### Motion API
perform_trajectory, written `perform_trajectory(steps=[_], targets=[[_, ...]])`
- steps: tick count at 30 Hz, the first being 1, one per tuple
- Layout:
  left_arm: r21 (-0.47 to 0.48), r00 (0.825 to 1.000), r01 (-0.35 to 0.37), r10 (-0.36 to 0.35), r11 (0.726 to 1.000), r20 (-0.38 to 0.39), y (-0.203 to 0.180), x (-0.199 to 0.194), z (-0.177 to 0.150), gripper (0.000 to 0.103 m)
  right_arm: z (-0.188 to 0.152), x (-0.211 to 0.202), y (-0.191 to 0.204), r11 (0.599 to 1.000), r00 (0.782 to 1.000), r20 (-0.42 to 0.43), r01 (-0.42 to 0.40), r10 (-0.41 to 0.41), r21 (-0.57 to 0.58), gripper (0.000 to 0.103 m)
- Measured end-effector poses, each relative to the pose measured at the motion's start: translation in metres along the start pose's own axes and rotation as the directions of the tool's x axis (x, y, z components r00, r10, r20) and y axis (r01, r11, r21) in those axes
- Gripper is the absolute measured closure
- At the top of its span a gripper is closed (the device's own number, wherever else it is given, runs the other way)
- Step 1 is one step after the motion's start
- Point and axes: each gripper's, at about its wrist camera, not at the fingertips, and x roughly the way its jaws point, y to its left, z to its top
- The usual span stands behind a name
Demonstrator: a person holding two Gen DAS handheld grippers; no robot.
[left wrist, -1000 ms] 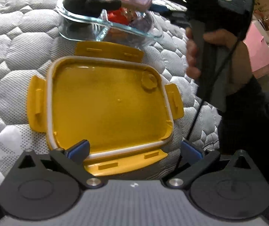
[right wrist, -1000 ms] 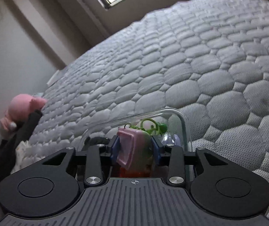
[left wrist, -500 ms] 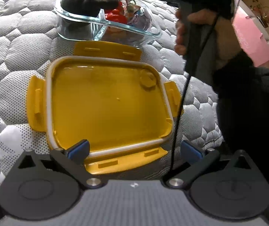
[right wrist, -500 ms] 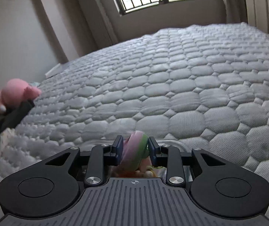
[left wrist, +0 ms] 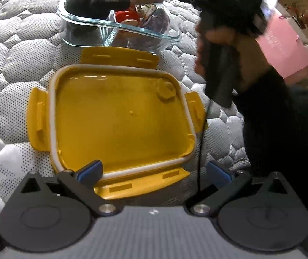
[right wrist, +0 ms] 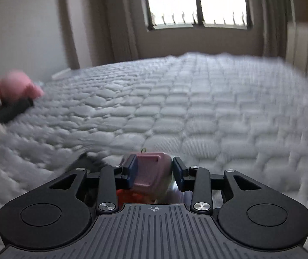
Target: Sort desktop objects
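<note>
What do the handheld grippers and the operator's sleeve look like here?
Both the left gripper and the right gripper have black linkage arms, silver pivot screws, blue finger pads and a ribbed grey deck. A black cable hangs from the right gripper's handle. The sleeve is dark.

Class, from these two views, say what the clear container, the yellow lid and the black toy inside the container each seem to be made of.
Clear container: probably glass, glossy; thick see-through walls with bright rim highlights.
Yellow lid: likely moulded plastic, smooth and shiny, with hinged snap flaps and a pale, perhaps rubber, sealing rim.
Black toy: seemingly plush fabric; matte, fuzzy outline.
</note>
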Motion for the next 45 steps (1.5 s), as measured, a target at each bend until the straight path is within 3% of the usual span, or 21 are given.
perform_trajectory(steps=[4,7,9,12,13,16,19,23,30,32,35,38,42,45], targets=[[-0.016,1.0,-0.007,0.007,1.0,0.013,0.006,-0.004,0.0,0.0,0.01,0.01,-0.021,0.984,0.996,-0.082,-0.028,0.044,0.176,0.057],[-0.031,1.0,0.002,-0.002,1.0,0.008,0.009,-0.002,0.003,0.0,-0.002,0.001,-0.037,0.956,0.99,-0.11,-0.048,0.083,0.289,0.04],[-0.023,1.0,0.002,-0.002,1.0,0.001,0.008,0.0,0.003,0.0,-0.004,-0.009,-0.04,0.956,0.991,-0.099,-0.06,0.092,0.286,0.041],[-0.022,1.0,0.011,-0.011,1.0,0.006,0.008,-0.002,0.002,0.0,0.003,-0.033,-0.047,0.948,0.999,0.024,-0.052,0.046,0.314,0.04],[-0.022,1.0,0.015,-0.015,1.0,0.008,0.008,-0.003,0.002,0.0,0.006,-0.035,-0.049,0.944,0.999,0.028,-0.051,0.044,0.327,0.04],[-0.027,1.0,0.016,-0.016,0.999,0.008,0.008,-0.003,0.002,0.0,0.01,-0.028,-0.046,0.94,0.997,-0.026,-0.059,0.072,0.336,0.049],[-0.013,1.0,0.011,-0.011,1.0,0.006,0.006,0.0,0.0,0.0,0.004,-0.007,-0.032,0.964,0.994,-0.1,-0.015,0.043,0.267,0.061],[-0.022,1.0,0.022,-0.022,1.0,0.008,0.009,-0.002,0.001,0.0,0.0,-0.001,-0.025,0.957,0.993,-0.115,0.008,0.026,0.288,0.059],[-0.012,1.0,0.01,-0.01,1.0,0.008,0.006,0.0,0.001,0.0,-0.008,-0.004,-0.021,0.989,0.986,-0.161,0.068,-0.046,0.134,0.07],[-0.002,1.0,0.016,-0.016,1.0,0.008,0.006,-0.003,-0.002,0.0,-0.006,-0.012,-0.027,0.979,0.991,-0.133,0.017,0.01,0.202,0.064],[-0.022,1.0,0.015,-0.014,1.0,0.011,0.009,-0.004,0.0,0.0,0.001,-0.028,-0.027,0.964,0.99,-0.095,-0.074,0.101,0.256,0.064],[-0.033,1.0,0.018,-0.018,0.999,0.01,0.006,0.0,0.003,0.0,0.015,-0.021,-0.008,0.978,0.966,-0.228,-0.078,0.123,0.196,0.06],[-0.008,1.0,0.023,-0.023,1.0,0.012,-0.002,-0.005,0.001,0.0,0.02,0.006,0.01,0.992,0.931,-0.361,-0.019,0.063,0.124,0.062],[0.011,0.999,0.008,-0.008,1.0,0.033,-0.007,-0.014,0.002,0.0,0.023,0.027,0.023,0.998,0.892,-0.451,0.021,0.01,0.065,0.062]])
